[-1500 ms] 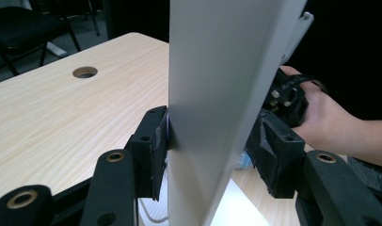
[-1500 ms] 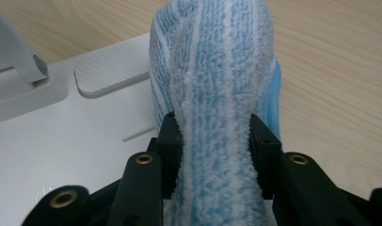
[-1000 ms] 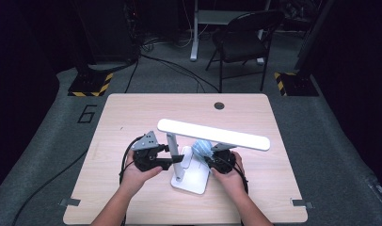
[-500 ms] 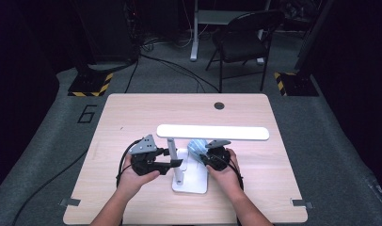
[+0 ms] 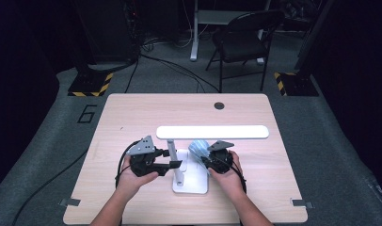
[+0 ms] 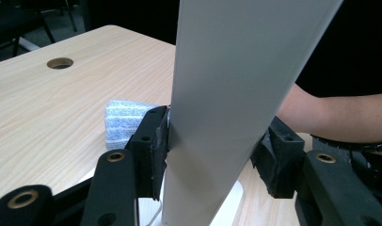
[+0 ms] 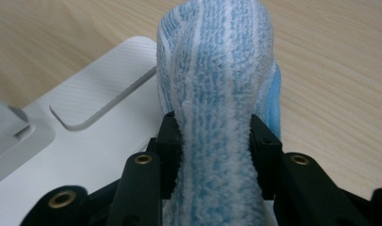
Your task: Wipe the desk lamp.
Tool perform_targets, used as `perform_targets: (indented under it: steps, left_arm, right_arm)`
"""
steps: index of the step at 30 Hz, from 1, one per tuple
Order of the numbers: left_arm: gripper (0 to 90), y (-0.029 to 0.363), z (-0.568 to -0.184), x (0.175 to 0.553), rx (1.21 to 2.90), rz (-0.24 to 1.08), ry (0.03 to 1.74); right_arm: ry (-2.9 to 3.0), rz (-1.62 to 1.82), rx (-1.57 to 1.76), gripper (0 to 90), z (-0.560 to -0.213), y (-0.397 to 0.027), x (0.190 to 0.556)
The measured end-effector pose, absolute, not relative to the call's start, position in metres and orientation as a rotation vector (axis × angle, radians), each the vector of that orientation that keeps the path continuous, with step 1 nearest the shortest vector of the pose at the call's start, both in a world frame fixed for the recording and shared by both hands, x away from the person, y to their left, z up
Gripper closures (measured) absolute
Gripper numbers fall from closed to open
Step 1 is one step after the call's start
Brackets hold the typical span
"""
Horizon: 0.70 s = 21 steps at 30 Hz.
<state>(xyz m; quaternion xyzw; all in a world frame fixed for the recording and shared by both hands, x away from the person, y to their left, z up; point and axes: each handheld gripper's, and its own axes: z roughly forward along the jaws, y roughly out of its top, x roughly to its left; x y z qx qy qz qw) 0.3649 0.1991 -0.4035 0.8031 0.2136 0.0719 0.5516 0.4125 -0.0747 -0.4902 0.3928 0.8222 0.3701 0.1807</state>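
A white desk lamp stands near the table's front edge, with a long bar head, a thin post and a flat base. My left gripper comes in from the left and is shut on the post, one pad on each side of it. My right gripper is shut on a folded blue and white cloth, just right of the post and under the head. In the right gripper view the cloth bulges up between the pads above the base.
The wooden table has a round cable hole near its far edge. A black chair and a white desk leg stand beyond the table. Striped floor weights lie at the back left and back right.
The lamp head has swung from a slant to lie level with the table's far edge. The cloth and my right gripper shifted slightly left under it. My left gripper stayed on the post.
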Motion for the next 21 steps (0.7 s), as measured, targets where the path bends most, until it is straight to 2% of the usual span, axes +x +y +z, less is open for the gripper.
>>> perform_targets:
  steps: [15, 21]
  left_arm:
    - [49.5, 0.188, -0.403, 0.362, 1.93, 0.114, 0.419]
    - [50.9, 0.181, -0.403, 0.361, 1.933, 0.167, 0.421]
  right_arm:
    - [2.314, 1.036, 1.114, 63.6, -0.486, -0.093, 0.405]
    - [2.305, 1.036, 1.134, 63.6, -0.486, -0.093, 0.407]
